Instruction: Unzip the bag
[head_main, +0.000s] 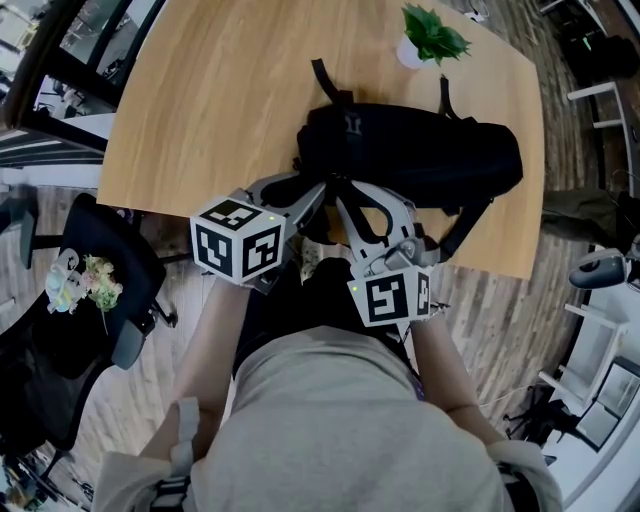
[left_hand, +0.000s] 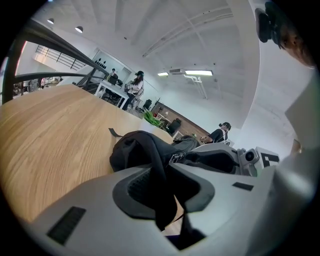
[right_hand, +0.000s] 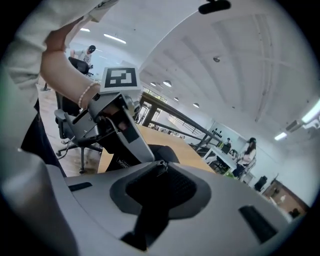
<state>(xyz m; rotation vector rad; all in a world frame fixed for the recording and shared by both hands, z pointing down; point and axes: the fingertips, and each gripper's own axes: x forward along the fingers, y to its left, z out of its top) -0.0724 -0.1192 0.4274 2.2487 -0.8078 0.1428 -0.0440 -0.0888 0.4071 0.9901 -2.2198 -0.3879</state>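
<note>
Bag hugs the table's near edge, left gripper pinching its black strap, right gripper clamped on the zip pull, broad open wood beyond the left gripper.

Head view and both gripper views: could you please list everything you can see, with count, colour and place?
table: one, light wood, centre.
bag: one, black, on the table's near edge.
zip pull: one, metal, on the bag.
potted plant: one, green in white pot, table's far edge.
office chair: one, black, floor left of table.
background people: several, colours unclear, far desks.
left gripper: one, grey, shut on the bag.
right gripper: one, grey, shut on the zip pull.
</note>
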